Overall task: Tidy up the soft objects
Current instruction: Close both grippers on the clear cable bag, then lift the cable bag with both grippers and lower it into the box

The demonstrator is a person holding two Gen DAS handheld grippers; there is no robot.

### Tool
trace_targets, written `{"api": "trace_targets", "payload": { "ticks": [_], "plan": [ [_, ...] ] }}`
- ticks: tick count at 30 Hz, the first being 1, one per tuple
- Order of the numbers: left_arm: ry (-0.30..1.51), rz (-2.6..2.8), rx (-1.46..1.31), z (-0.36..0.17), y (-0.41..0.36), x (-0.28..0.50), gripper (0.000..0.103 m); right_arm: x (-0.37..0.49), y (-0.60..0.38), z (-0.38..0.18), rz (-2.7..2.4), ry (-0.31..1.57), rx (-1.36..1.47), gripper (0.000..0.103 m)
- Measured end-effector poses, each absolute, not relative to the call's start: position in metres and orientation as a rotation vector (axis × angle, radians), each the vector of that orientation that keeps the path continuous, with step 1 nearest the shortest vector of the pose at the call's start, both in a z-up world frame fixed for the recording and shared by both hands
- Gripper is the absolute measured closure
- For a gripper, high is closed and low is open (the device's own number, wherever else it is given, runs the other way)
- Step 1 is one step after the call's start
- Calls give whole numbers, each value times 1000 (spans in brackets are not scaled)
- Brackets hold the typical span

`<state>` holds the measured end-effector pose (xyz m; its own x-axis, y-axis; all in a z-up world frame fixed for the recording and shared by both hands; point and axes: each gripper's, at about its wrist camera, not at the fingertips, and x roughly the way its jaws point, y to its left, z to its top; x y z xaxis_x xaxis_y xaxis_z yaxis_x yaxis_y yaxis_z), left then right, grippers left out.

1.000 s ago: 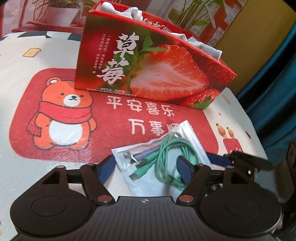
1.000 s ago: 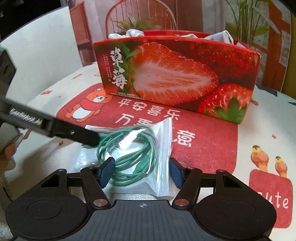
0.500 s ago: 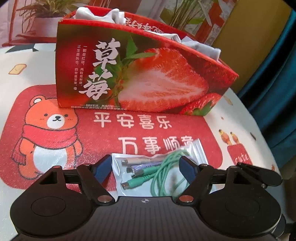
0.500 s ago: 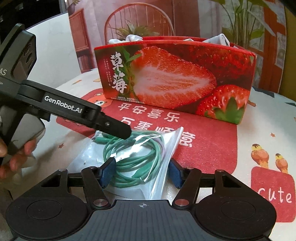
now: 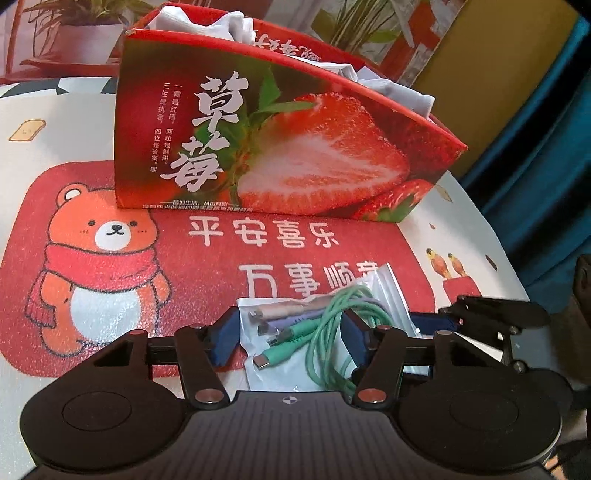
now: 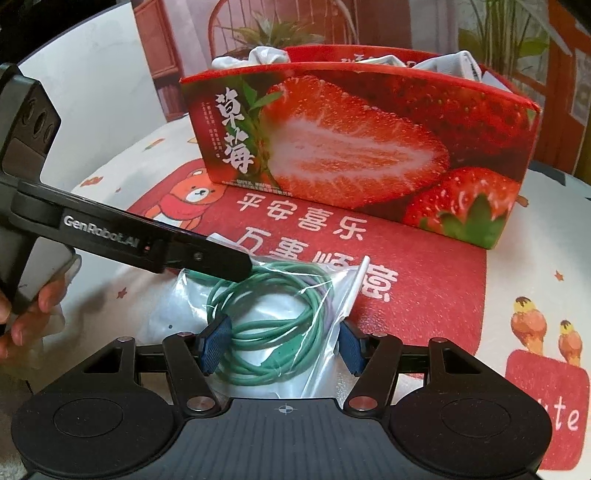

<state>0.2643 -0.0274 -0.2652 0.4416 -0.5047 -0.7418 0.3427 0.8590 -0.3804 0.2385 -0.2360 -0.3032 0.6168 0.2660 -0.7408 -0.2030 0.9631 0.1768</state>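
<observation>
A clear plastic bag of coiled green and purple cables point(image 5: 317, 332) lies on the table in front of the red strawberry box point(image 5: 280, 147), which holds white cloth point(image 5: 229, 22). My left gripper point(image 5: 288, 341) is open, its blue pads on either side of the bag. My right gripper point(image 6: 280, 345) is open too, straddling the same bag point(image 6: 273, 325) from the other side. The left gripper's finger point(image 6: 207, 254) reaches over the bag's far edge in the right wrist view. The right gripper's fingers point(image 5: 491, 314) show at the right of the left wrist view.
The table wears a white cloth with a red bear mat point(image 5: 110, 266). The strawberry box point(image 6: 369, 147) stands at the back of the mat. Potted plants point(image 5: 81, 22) and a teal curtain point(image 5: 546, 147) lie beyond the table's edge.
Both grippers have moved closer to the bag and each other. The bag's edge has lifted slightly in the right wrist view. Jaws stay open.
</observation>
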Motion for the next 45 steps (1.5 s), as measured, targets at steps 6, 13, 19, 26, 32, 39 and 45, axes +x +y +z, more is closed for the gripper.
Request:
{"api": "trace_targets", "payload": {
  "ticks": [6, 13, 19, 26, 32, 39, 45],
  "plan": [
    [976, -554, -146, -265, -26, 258, 42, 241, -237, -301, 305, 895, 57, 50],
    [972, -535, -159, -266, -26, 259, 49, 240, -240, -299, 309, 907, 62, 61],
    [958, -538, -134, -266, -29, 255, 49, 238, -241, -299, 286, 892, 92, 62],
    [957, -564, -110, -266, -22, 252, 58, 234, -240, -300, 289, 877, 80, 62],
    [935, -555, -100, -267, -22, 248, 63, 233, -240, -301, 270, 860, 103, 63],
    [924, -553, -109, -267, -20, 244, 66, 231, -250, -299, 250, 854, 178, 74],
    [925, -540, -141, -268, -18, 243, 66, 230, -250, -301, 222, 847, 210, 76]
  ]
}}
